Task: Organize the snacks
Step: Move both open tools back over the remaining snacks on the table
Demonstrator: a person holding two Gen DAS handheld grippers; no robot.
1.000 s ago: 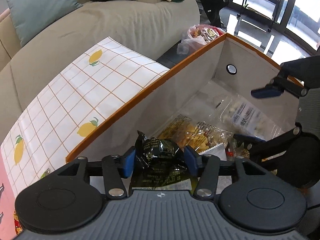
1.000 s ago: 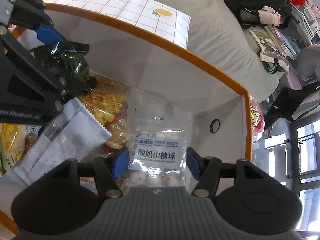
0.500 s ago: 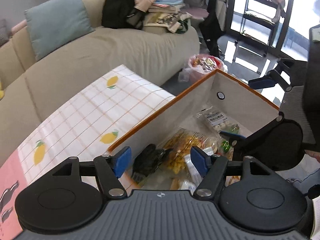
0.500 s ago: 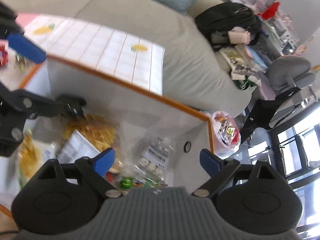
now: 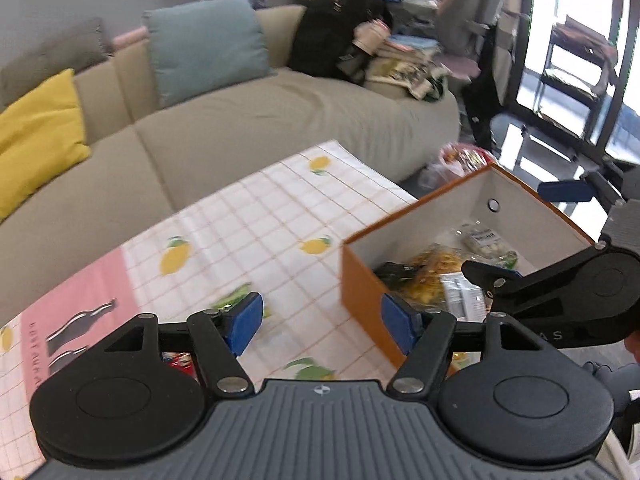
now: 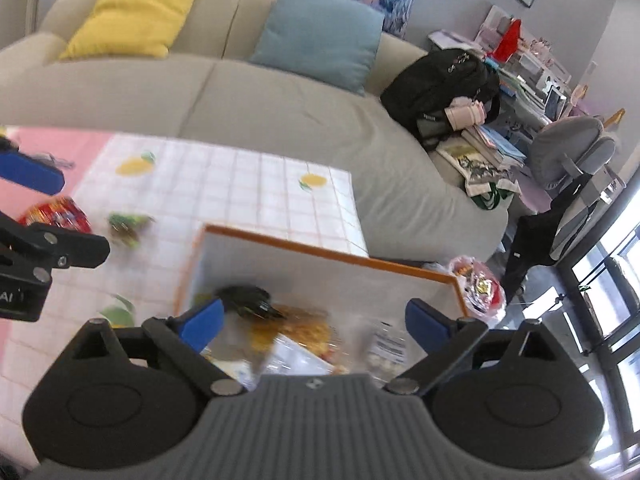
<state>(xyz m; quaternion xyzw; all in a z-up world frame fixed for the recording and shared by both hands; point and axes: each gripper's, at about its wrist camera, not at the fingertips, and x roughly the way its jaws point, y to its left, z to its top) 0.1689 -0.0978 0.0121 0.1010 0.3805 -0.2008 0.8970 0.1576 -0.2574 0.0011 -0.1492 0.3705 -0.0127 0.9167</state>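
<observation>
An orange box (image 5: 360,292) with white inner walls stands on the lemon-print tablecloth (image 5: 256,232). In it lie a black packet (image 5: 394,270), a yellow snack bag (image 5: 432,264) and a clear bag of white balls (image 5: 484,238). My left gripper (image 5: 322,320) hangs open above the cloth, left of the box, with nothing between its pads. My right gripper (image 6: 316,320) hovers over the box (image 6: 320,246); its jaws are opening and hold nothing. Below it lie the black packet (image 6: 248,296) and the yellow bag (image 6: 304,328). Each gripper shows in the other's view: the right gripper (image 5: 528,232) and the left gripper (image 6: 48,208).
Loose on the cloth are green packets (image 5: 232,300) (image 6: 128,224) and a red packet (image 6: 56,214). A beige sofa (image 5: 280,120) with cushions and a black backpack (image 6: 440,84) runs behind the table. A plastic bag of snacks (image 5: 460,158) sits on the floor past the box.
My left gripper let go of the black packet inside the box, opened, then rose and drew back to the left. My right gripper widened and lifted away from the clear bag.
</observation>
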